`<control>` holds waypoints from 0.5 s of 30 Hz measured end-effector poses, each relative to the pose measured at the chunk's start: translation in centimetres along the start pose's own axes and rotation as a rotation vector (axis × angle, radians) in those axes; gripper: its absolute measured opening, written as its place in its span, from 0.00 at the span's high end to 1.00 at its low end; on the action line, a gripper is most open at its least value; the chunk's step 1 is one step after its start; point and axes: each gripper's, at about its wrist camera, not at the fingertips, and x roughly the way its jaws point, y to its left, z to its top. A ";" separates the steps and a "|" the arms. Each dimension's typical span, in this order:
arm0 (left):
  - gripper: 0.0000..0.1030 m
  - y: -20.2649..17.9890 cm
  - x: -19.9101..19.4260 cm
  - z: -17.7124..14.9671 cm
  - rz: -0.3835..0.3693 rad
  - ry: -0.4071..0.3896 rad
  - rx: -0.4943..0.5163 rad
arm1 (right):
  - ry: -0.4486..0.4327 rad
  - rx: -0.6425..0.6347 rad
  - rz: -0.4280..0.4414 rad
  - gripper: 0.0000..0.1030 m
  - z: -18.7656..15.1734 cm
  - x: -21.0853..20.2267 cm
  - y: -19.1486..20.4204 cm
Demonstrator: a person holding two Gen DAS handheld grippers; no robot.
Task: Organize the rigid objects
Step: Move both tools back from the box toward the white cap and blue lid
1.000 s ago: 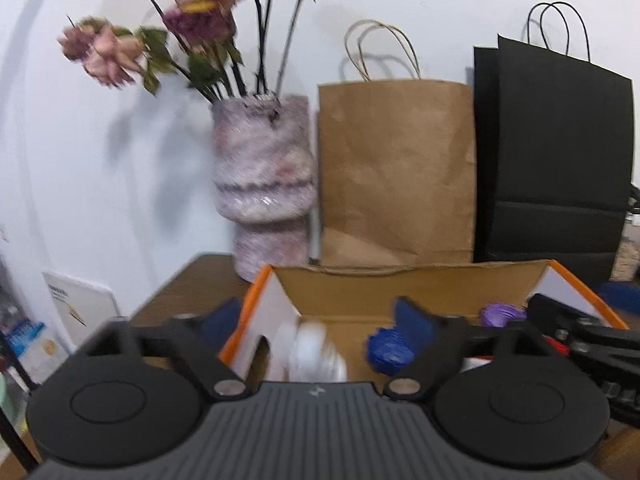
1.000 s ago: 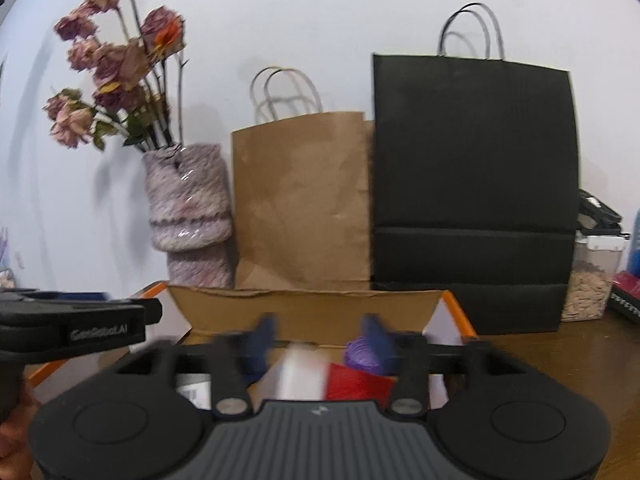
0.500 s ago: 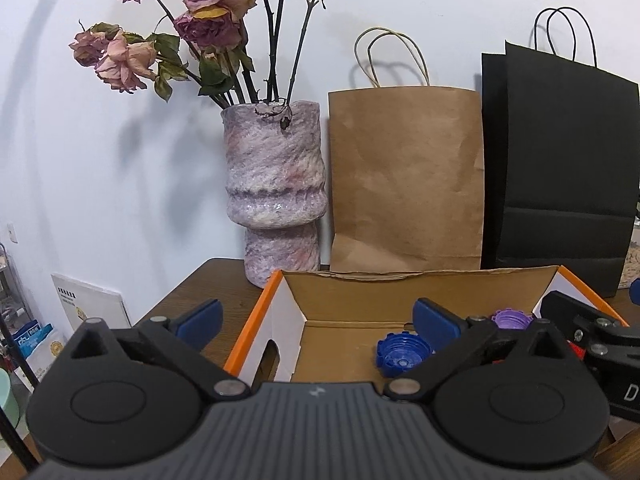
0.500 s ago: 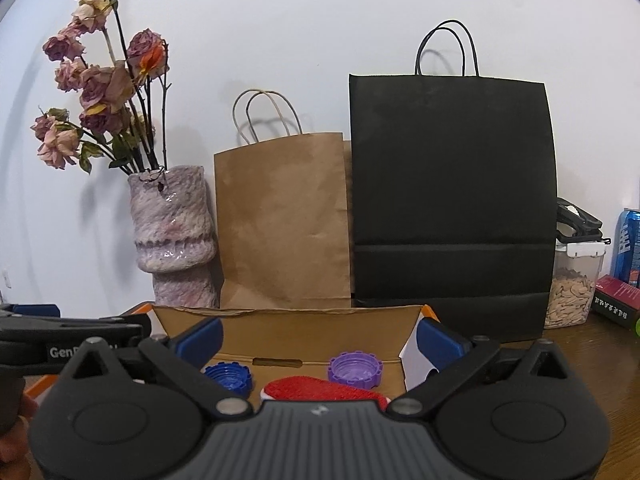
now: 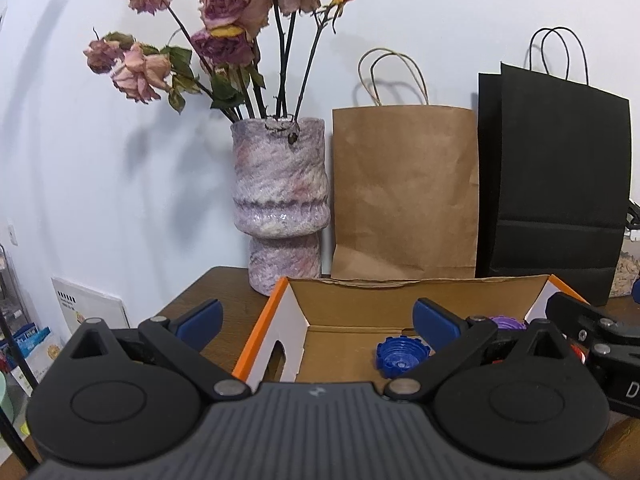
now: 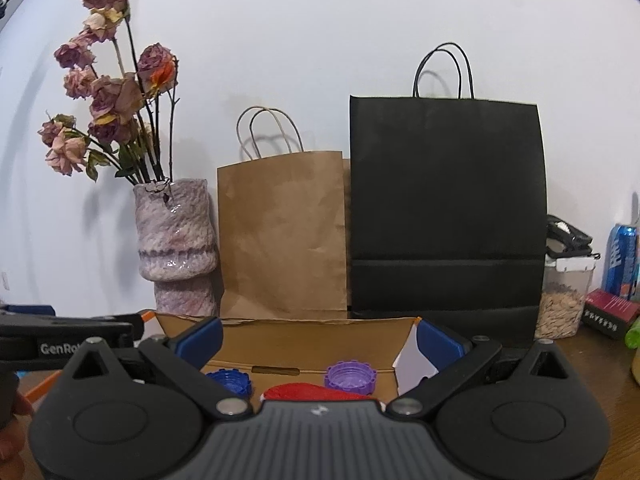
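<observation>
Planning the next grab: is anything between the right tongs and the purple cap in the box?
Nothing visible: the right tongs are open above the box, with the purple cap uncovered between them.

A lived-in home corner is showing itself here, not a lab or a shop. A dark brown wooden table is standing against a plain white wall. Wilting pink and purple roses are drooping out of a mottled purple-and-white ceramic vase. A brown paper carrier bag and a black paper carrier bag are leaning side by side behind. Off to the right, a clear plastic tub of seeds and a blue drink can are sitting, ordinary pantry things.
</observation>
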 end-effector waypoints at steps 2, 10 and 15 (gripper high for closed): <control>0.00 0.0 -0.5 -0.2 0.000 -0.005 0.004 | 0.002 -0.002 0.000 0.00 -0.1 -0.5 0.0; 0.00 0.3 -3.0 -1.0 -0.004 -0.020 0.007 | 0.005 -0.017 -0.002 0.00 -0.8 -2.9 0.4; 0.00 0.8 -4.6 -1.9 -0.007 -0.018 0.001 | 0.015 -0.019 0.012 0.00 -1.2 -4.6 0.7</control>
